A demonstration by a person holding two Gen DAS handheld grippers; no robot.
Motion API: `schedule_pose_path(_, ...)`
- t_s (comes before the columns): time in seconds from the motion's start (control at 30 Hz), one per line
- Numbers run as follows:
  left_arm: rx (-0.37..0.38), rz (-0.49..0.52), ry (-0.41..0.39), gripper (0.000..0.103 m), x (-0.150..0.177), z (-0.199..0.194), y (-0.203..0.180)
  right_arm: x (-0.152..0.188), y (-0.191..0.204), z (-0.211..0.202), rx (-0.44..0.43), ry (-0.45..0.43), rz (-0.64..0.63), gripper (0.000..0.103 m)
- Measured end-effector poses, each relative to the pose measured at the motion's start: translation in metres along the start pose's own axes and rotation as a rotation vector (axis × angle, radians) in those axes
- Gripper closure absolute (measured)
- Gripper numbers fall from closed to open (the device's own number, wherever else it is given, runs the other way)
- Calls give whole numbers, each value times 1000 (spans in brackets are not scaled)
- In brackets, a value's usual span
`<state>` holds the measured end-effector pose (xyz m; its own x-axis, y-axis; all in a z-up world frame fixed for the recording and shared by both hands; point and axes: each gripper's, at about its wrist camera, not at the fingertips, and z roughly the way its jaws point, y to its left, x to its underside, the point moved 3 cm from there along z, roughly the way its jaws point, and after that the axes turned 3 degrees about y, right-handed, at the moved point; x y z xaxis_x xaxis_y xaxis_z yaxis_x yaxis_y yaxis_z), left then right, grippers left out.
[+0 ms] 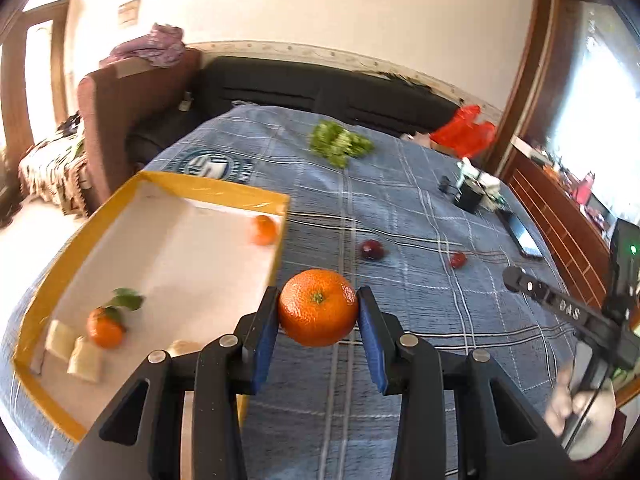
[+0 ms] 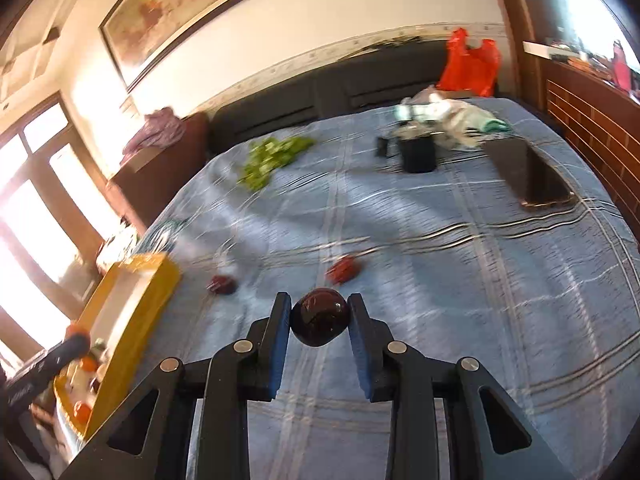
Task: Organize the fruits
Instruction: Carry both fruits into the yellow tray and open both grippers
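Far plums [image 2: 344, 269] blur (motion); box [image 2: 132, 320] is cut off.

Layout on the bed [image 1: 400, 380]: tray [image 1: 276, 240] at left, holding two oranges [image 1: 105, 327] and cut pieces [image 1: 84, 360]. A third orange [image 1: 318, 307] sits between the left gripper [image 1: 318, 312] fingers, right of the tray. Two plums [image 1: 372, 249] lie beyond; greens [image 1: 340, 144] farther back; phone [image 1: 524, 236] right.

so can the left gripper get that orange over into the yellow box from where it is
Probably yes. The left gripper holds the orange above the blanket, just right of the yellow box. The box is open-topped with bare floor inside, and nothing stands between them.
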<state>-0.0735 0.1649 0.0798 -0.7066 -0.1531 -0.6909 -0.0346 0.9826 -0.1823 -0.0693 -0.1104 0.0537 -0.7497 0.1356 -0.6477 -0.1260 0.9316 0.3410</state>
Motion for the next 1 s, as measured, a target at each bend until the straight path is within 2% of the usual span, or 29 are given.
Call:
schedule_pose_path(0.27,-86,-42,-40,65,12,-29,38,18,95,-11,-64,27,-167,71)
schedule_pose_path(0.53,-156,-146,-53,65,20,-45,95,44,179,-5,-127,72,-302,71)
schedule_pose_path(0.77,-214,-187,-45,65,28,-49,133,68,230,14,-157,129,-391,70)
schedule_pose_path(1.0,-224,-250,-18,65,38,-40,168,81,259,38,-183,184,-444,70)
